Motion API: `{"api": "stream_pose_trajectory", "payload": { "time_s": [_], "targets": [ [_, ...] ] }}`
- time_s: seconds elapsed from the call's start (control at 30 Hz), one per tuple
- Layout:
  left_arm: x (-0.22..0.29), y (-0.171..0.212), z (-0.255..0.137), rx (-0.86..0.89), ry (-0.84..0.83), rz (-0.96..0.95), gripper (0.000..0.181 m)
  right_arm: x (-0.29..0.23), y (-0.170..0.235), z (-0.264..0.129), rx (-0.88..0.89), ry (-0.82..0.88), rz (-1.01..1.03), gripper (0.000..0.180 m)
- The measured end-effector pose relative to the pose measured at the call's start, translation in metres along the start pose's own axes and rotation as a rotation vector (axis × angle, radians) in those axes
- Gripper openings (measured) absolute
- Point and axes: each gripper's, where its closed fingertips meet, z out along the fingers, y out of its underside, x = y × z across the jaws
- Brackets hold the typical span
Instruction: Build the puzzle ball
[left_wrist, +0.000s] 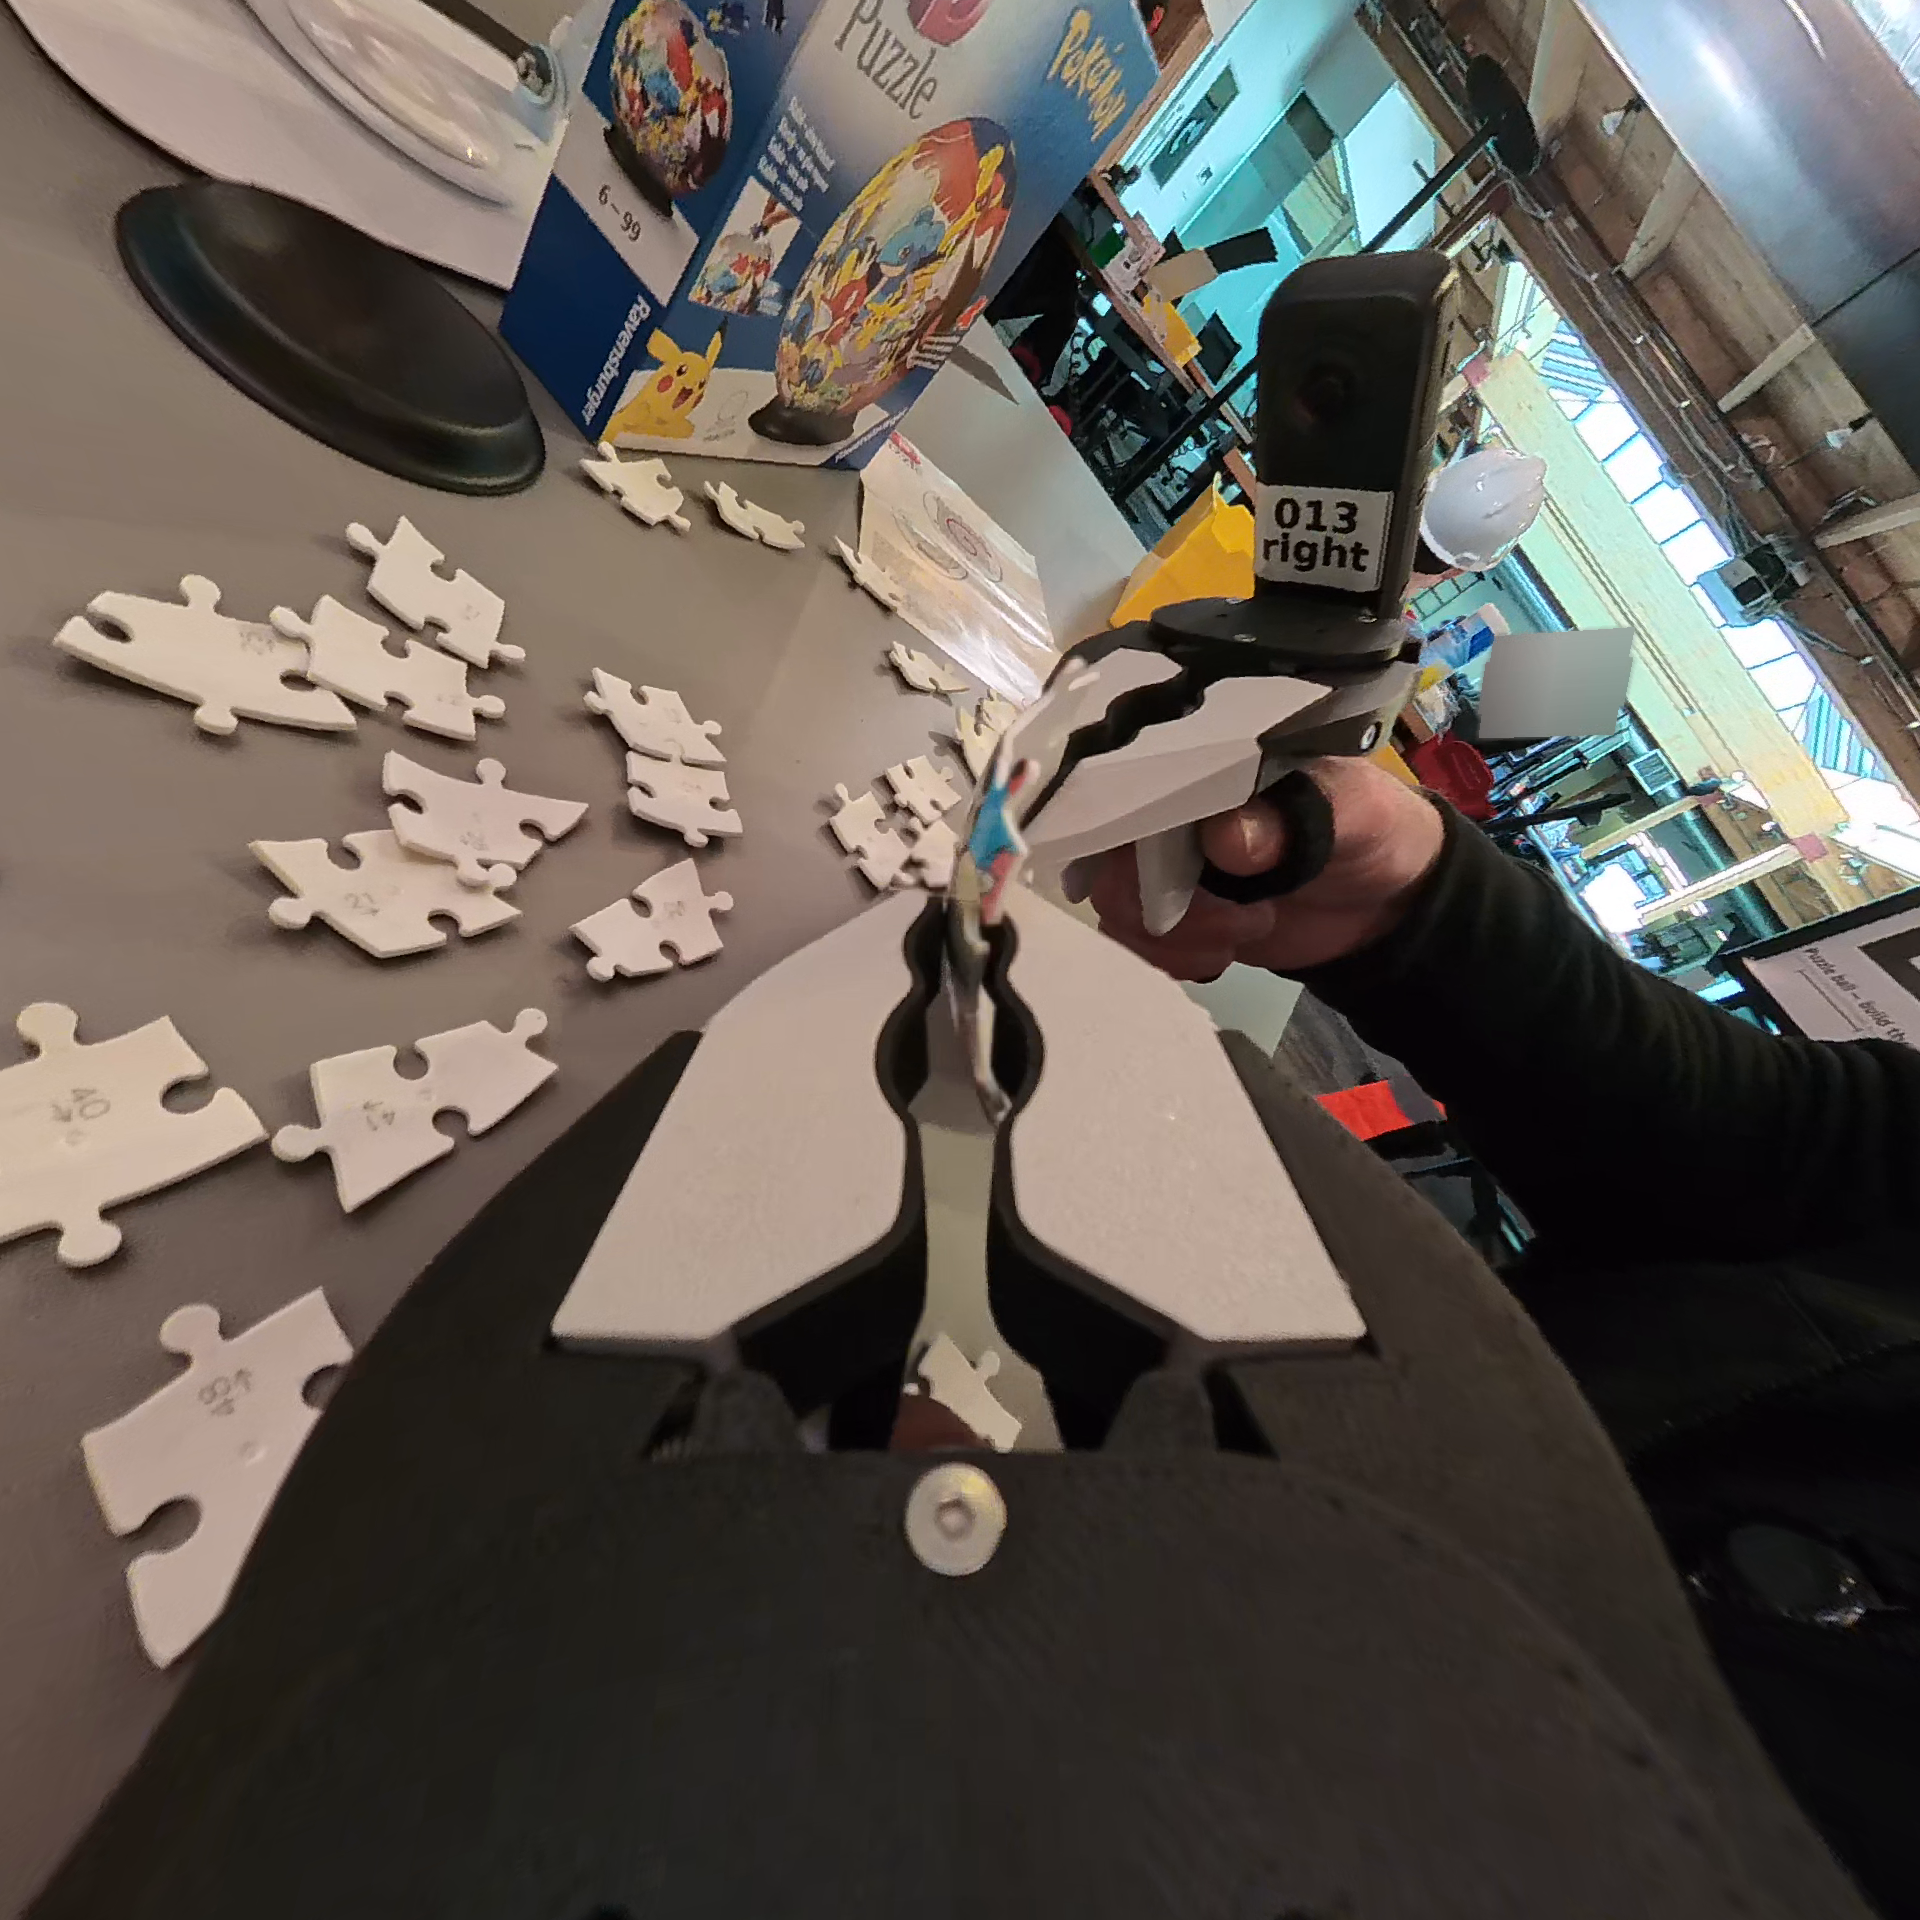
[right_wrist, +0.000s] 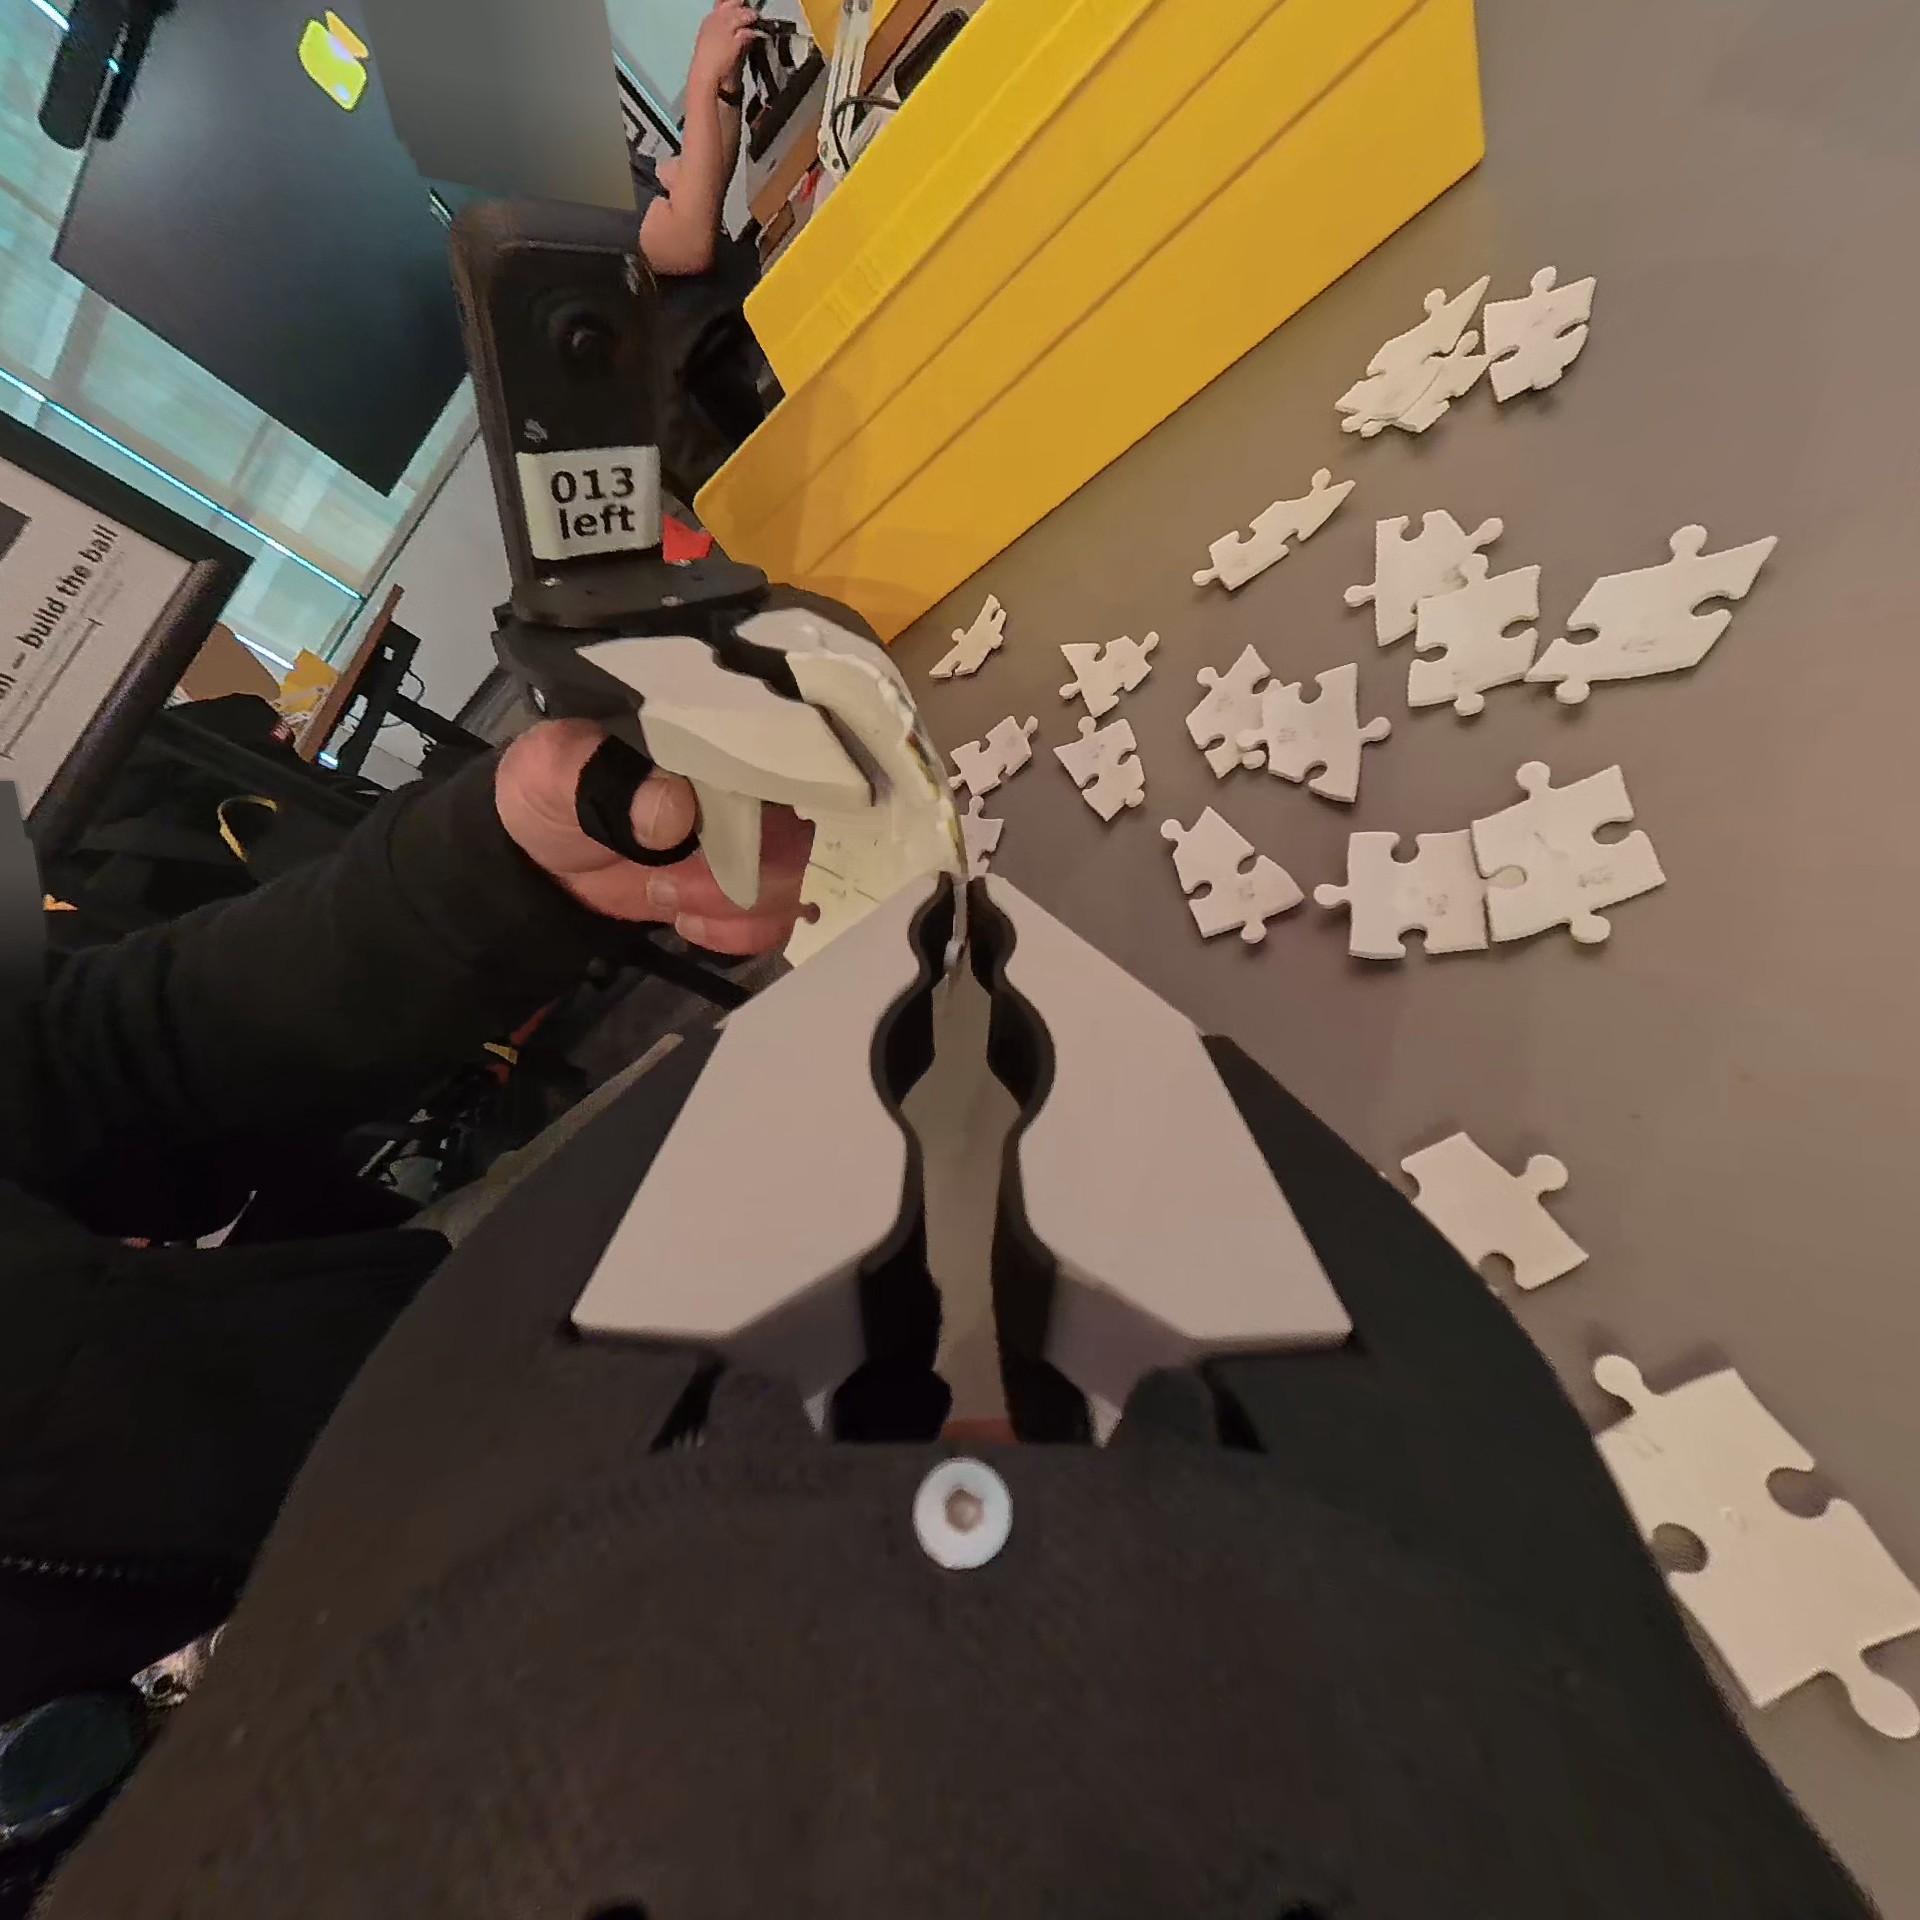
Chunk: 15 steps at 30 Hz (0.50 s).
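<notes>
Left tongs (left_wrist: 961, 935) nearly closed, pinching the lower edge of a curved assembled section of puzzle pieces (left_wrist: 982, 894), printed side in colour, held edge-on and raised above the grey worktop (left_wrist: 125, 499). Right tongs (left_wrist: 1023, 774) closed on the upper part of that same section, gripped from the opposite side, with a hand (left_wrist: 1278, 883) in a dark sleeve wrapped round the handle and a finger through a black loop. From the right wrist view: right tongs (right_wrist: 961, 914) narrowed to a thin slit around the section's thin edge, and left tongs (right_wrist: 831, 717) clamped across the white concave back of the curved section (right_wrist: 883, 831). Unclear whether one joined shell or two separate parts pressed together. Scattered loose white pieces (left_wrist: 416, 810) lying blank side up across the worktop, some overlapping, some joined in pairs. Black round stand (left_wrist: 322, 343) resting near the far edge, just beside a blue puzzle box (left_wrist: 790, 229) standing upright. White paper sheet (left_wrist: 270, 135) behind the stand. Folded leaflet (left_wrist: 956, 561) lying flat in front of the box. Yellow bin (right_wrist: 1091, 291) at the worktop's other end, near more loose pieces.
</notes>
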Motion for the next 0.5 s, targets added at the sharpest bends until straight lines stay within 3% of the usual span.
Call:
{"api": "stream_pose_trajectory", "payload": {
  "time_s": [0.2,0.5],
  "targets": [
    [-0.005,-0.006,-0.013,-0.050,-0.089,0.164,0.023,0.005,0.004,-0.005,-0.104,0.081,-0.089,0.000],
    [0.004,0.013,-0.007,-0.266,-0.181,0.472,0.030,-0.001,0.020,0.006,-0.349,0.173,-0.295,0.000]
  ]
}}
